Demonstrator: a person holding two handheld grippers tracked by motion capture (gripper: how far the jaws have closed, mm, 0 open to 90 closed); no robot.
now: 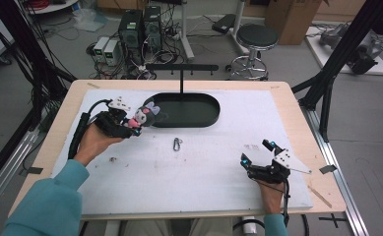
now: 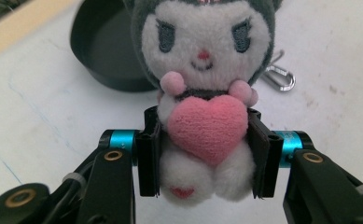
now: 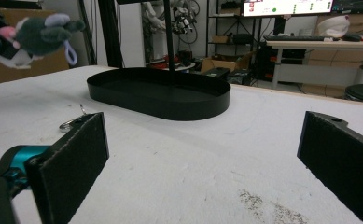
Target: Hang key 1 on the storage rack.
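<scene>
Nearest us, our right gripper (image 1: 257, 153) rests low on the white table (image 1: 204, 182), jaws spread wide and empty. Farther left, our left gripper (image 2: 202, 154) pinches a plush toy (image 2: 206, 93), grey-hooded, hugging a pink heart, lifted beside the black tray (image 1: 199, 115), a metal clip (image 1: 177, 144) nearby.

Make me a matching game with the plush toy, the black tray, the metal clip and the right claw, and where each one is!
Things:
1. plush toy
2. black tray
3. metal clip
4. right claw

Places or states:
A. open, holding nothing
B. lying loose on the white mat
C. pinched in the left claw
D. at the far side of the mat, with a thin post rising from it

Pairs: 1-C, 2-D, 3-B, 4-A
</scene>
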